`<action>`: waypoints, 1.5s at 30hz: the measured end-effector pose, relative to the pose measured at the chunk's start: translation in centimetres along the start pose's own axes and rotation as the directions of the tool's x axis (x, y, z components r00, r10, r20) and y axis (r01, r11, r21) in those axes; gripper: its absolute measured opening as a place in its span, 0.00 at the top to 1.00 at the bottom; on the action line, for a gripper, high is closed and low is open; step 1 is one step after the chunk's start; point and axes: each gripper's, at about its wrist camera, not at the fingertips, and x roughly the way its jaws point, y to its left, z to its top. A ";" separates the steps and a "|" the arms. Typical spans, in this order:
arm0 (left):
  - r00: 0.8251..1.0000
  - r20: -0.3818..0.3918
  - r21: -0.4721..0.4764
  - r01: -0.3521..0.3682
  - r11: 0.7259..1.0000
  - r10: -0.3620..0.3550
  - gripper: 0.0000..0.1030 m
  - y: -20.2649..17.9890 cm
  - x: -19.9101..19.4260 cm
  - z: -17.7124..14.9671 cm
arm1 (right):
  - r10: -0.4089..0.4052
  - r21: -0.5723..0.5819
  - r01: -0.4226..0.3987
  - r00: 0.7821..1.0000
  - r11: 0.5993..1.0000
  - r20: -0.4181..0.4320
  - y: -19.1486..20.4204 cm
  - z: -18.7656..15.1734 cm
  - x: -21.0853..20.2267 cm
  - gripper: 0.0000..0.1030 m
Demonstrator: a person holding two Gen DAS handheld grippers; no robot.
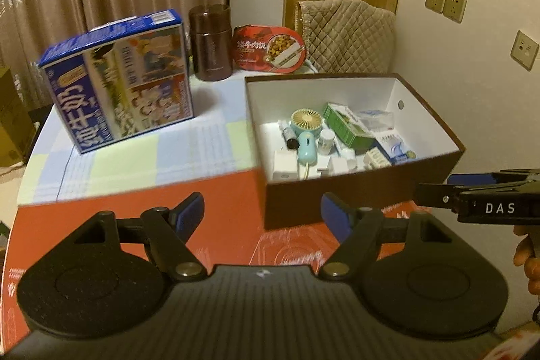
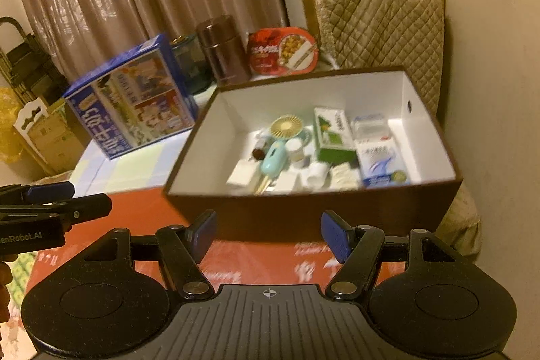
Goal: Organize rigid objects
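A dark brown box with a white inside stands on a red sheet; it also shows in the right wrist view. In it lie a small mint fan, a green carton, a blue-white carton and several small white items. My left gripper is open and empty, in front of the box's left corner. My right gripper is open and empty, just before the box's near wall. Each gripper shows from the side in the other's view.
A blue milk carton box stands on the checked tablecloth. Behind it are a brown flask and a red meal tub. A quilted chair back and the wall are at the right.
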 end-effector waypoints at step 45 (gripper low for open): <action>0.991 -0.107 -0.157 -0.097 0.983 0.081 0.29 11.5 -11.1 -13.4 | 0.112 -0.185 -0.137 0.984 0.973 -0.140 17.6 -11.2 -1.1 0.37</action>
